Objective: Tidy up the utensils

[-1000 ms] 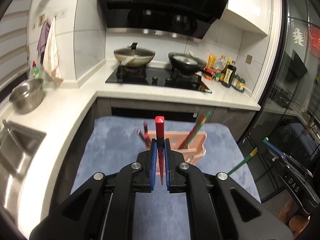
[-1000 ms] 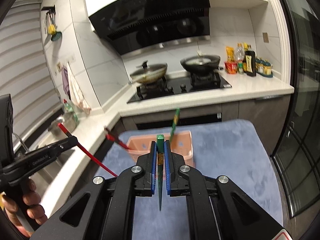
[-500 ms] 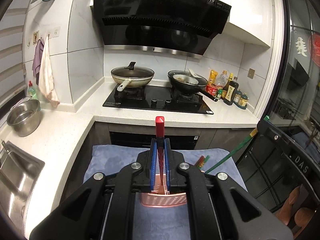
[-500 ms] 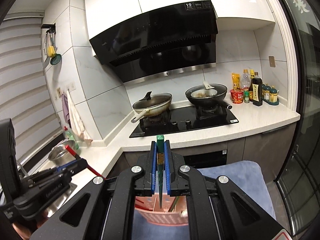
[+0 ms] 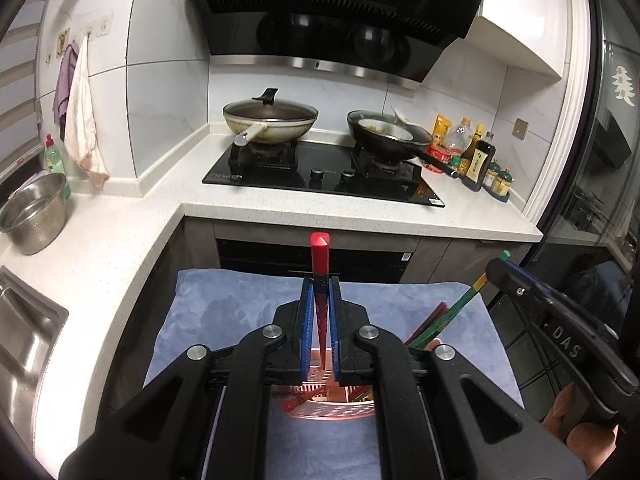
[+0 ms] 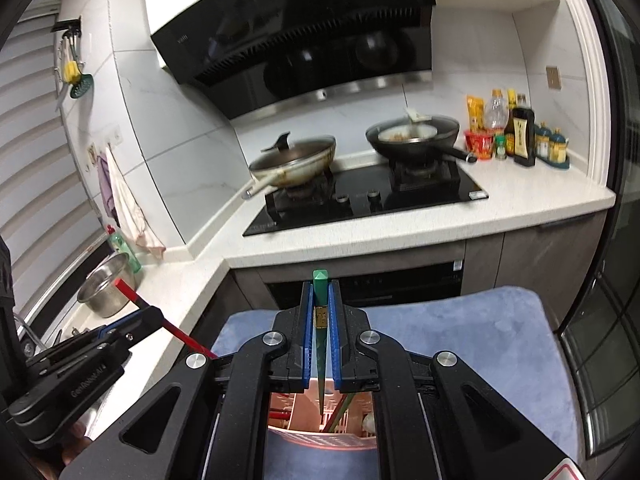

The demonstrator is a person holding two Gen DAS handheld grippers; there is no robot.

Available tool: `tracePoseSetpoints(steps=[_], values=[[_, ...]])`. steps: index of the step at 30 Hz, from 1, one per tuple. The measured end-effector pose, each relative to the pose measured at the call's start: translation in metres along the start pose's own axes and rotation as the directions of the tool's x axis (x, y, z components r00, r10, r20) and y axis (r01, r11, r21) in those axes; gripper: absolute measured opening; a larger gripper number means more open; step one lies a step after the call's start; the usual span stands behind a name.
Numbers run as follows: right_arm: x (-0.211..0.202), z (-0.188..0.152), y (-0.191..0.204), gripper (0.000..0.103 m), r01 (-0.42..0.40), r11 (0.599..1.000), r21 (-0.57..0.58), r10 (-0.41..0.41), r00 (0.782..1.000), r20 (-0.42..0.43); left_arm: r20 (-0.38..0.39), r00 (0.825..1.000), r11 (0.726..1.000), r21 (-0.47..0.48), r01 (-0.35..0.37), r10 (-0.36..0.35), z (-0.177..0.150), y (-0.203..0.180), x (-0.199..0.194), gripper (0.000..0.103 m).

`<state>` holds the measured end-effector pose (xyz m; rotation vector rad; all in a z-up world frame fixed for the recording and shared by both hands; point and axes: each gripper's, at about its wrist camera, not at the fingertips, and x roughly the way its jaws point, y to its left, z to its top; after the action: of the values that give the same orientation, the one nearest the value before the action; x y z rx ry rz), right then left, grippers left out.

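Observation:
My left gripper [image 5: 320, 292] is shut on a red chopstick [image 5: 320, 256] that points down into the pink utensil basket [image 5: 332, 410] below it. My right gripper [image 6: 320, 292] is shut on a green chopstick [image 6: 320, 284] whose tip hangs inside the same basket [image 6: 320, 438]. The basket holds other red and green chopsticks [image 5: 430, 326]. In the left wrist view the right gripper [image 5: 560, 328] shows at the right with its green chopstick [image 5: 472, 292]. In the right wrist view the left gripper [image 6: 80, 364] shows at the left with the red chopstick [image 6: 176, 330].
The basket stands on a blue cloth-covered table [image 5: 224, 312] in front of the kitchen counter [image 5: 360, 216]. On the counter are a hob with a lidded wok [image 5: 270, 118] and a black pan [image 5: 388, 136], sauce bottles [image 5: 476, 160], a steel bowl [image 5: 34, 212] and a sink [image 5: 20, 344].
Both grippers have come over the basket and tilted down, so the chopstick tips now hang in it. The basket has slid from ahead of the grippers to beneath them.

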<state>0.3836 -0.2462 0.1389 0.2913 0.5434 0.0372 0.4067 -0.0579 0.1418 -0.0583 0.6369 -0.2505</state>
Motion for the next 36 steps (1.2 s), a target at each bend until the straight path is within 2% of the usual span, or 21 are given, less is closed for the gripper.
tracePoseSetpoints(steps=[9,11,12,13,17,20,22,26,36], values=[[0.031,-0.017,-0.004,0.008,0.003,1.0,0.004,-0.002,0.998,-0.069,-0.01,1.0,1.0,0.013,-0.016,0.016,-0.009,0.0,0.021,0.008],[0.031,-0.019,-0.006,0.012,0.007,1.0,0.008,-0.006,0.998,-0.061,-0.002,1.0,0.999,0.02,-0.027,0.027,-0.009,-0.002,0.021,0.019],[0.031,-0.018,-0.006,0.013,0.009,1.0,0.009,-0.009,0.998,-0.061,0.008,0.999,0.999,0.022,-0.041,0.041,-0.01,-0.003,0.02,0.033],[0.03,-0.018,-0.007,0.013,0.012,1.0,0.008,-0.011,0.998,-0.06,0.017,0.999,0.999,0.022,-0.042,0.042,-0.01,-0.003,0.018,0.038],[0.024,-0.017,-0.008,0.014,0.018,1.0,-0.003,-0.019,0.999,-0.049,0.03,0.999,0.999,0.028,-0.046,0.045,-0.009,-0.005,0.012,0.039],[0.014,-0.018,-0.006,0.024,0.017,1.0,-0.01,-0.017,0.999,-0.036,0.041,0.998,0.998,0.029,-0.059,0.057,-0.011,-0.006,0.005,0.044],[0.007,-0.021,-0.004,0.025,0.015,1.0,-0.017,-0.016,0.999,-0.033,0.049,0.997,0.997,0.03,-0.067,0.066,-0.014,-0.006,-0.002,0.047],[-0.008,-0.032,0.001,0.035,0.034,0.998,-0.059,-0.036,0.999,-0.027,0.058,0.994,0.995,0.037,-0.09,0.088,-0.021,-0.007,-0.013,0.047],[-0.047,-0.077,0.008,0.036,0.073,0.991,-0.116,-0.079,0.996,-0.049,0.041,0.993,0.994,0.022,-0.112,0.111,-0.052,-0.004,-0.04,0.047]])
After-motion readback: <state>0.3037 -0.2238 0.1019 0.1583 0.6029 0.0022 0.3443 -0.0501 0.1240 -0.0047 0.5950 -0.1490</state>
